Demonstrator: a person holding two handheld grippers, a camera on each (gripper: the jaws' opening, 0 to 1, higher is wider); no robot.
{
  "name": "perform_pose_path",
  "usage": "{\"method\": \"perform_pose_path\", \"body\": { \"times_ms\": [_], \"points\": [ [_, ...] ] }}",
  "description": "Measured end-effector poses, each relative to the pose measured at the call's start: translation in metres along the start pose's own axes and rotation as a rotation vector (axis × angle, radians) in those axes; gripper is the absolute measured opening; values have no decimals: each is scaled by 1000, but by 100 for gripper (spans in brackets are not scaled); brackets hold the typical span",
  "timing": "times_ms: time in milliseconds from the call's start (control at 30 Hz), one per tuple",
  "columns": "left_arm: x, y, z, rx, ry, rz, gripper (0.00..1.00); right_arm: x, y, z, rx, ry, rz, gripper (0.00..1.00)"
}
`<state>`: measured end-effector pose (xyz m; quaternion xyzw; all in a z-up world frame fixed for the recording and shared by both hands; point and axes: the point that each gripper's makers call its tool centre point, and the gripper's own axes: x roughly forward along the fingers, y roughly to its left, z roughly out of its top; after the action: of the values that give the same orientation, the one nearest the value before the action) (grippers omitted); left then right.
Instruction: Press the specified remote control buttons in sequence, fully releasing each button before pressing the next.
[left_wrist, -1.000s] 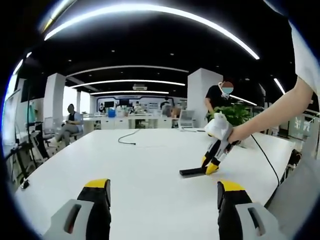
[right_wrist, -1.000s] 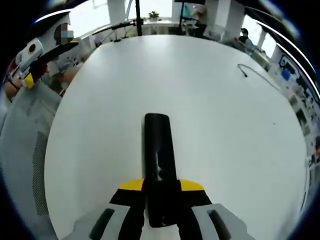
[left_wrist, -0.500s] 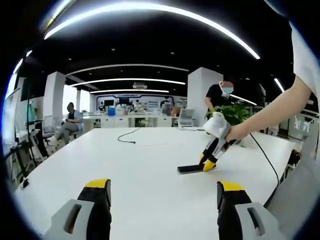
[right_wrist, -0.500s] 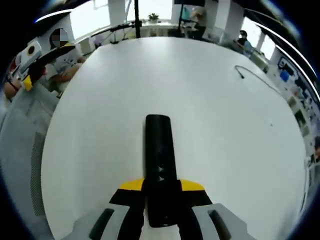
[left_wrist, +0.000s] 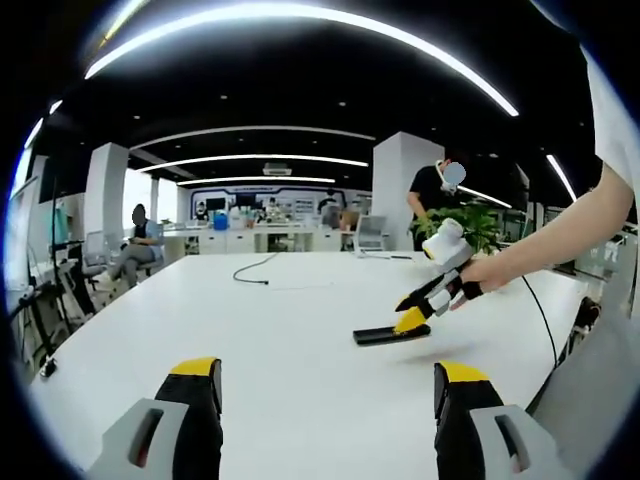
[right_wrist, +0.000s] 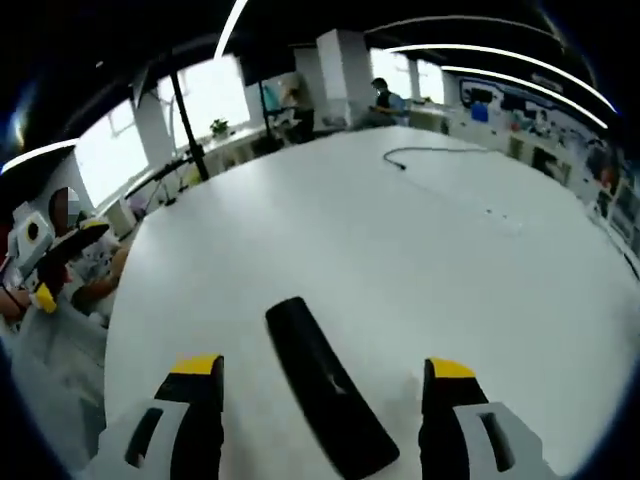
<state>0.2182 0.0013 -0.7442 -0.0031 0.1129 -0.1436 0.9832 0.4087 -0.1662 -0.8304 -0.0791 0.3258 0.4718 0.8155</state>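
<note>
One remote (right_wrist: 325, 390) lies flat on the white worktop (right_wrist: 420, 250), and I can't read from it how many presses of the sequence are behind me or which button is due next; its buttons are too small and dark to tell apart. As I judge it, I am between presses: nothing of mine is on the remote, which is the full release the task asks for. What is left is to come down on the next button named, lift clear, and go on until the final state is reached, though nothing here shows me that state.

My right fingers (right_wrist: 320, 375) are spread wide, yellow tips on either side of the remote and apart from it, hovering above and gripping nothing. In the left gripper view the same fingers (left_wrist: 412, 322) hang just over the near end of the remote (left_wrist: 390, 334), tilted, with a shadow on the worktop beneath them.

My left fingers (left_wrist: 330, 385) are open too, empty, held low over the near edge of the worktop and well away from the remote. The remote sits toward the right side of the worktop from where I stand, inside the edge, plainly in sight of both cameras. A thin cable (left_wrist: 255, 276) lies loose toward the far edge, well apart from everything I am working with.
</note>
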Motion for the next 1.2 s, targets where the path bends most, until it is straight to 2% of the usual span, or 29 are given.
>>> {"method": "perform_pose_path", "body": {
  "times_ms": [67,233,433,533,667,800,1067,1200],
  "points": [
    [0,0,0,1,3,-2,91,-6,-2,2,14,-42,-31,88],
    [0,-1,-1,1,5,-6,91,-20,5,10,39,-159,-47,95],
    [1,-2,-3,9,21,-14,91,-47,10,26,80,-354,-91,99],
    [1,-3,-4,11,27,-19,91,-56,11,23,112,-375,-93,99],
    [2,-5,-6,20,36,-25,91,-72,12,19,115,-399,-129,98],
    [2,-5,-6,24,40,-24,91,-91,23,15,97,-418,-145,95],
    [1,-4,-4,28,29,-17,91,-123,40,1,80,-412,-204,94],
    [0,-4,-2,28,19,-15,91,-143,51,-12,90,-396,-234,93]
  ]
}}
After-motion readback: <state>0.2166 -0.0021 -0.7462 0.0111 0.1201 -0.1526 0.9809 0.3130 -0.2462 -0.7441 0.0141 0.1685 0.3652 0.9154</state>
